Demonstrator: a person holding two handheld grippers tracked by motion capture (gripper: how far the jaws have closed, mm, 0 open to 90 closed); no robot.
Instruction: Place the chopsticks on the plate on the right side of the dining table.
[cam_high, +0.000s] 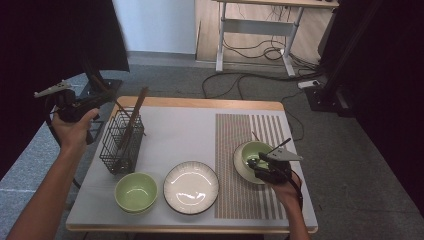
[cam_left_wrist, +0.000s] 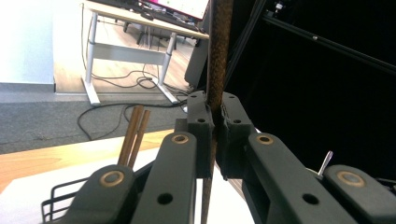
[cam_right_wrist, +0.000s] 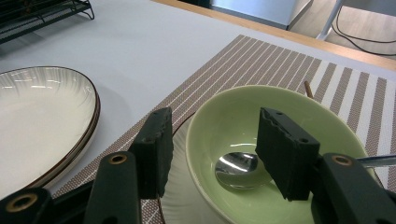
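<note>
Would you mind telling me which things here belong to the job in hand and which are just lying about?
In use:
- left gripper, shut on a brown chopstick
- wire basket holding more chopsticks
- right gripper, open over the green bowl with a spoon

Lying about:
- white plate
- second green bowl
- striped placemat

You work at a wooden table (cam_high: 200, 103) with a white top. It stands on a grey carpet floor (cam_high: 165, 80). Past the carpet you see a strip of light wood floor (cam_high: 250, 45). A desk with white metal legs (cam_high: 260, 25) stands there, and black cables (cam_high: 260, 50) lie in loops under it. The wall (cam_high: 155, 25) behind is pale and bright. Dark curtains (cam_high: 45, 50) hang on both sides of you.
</note>
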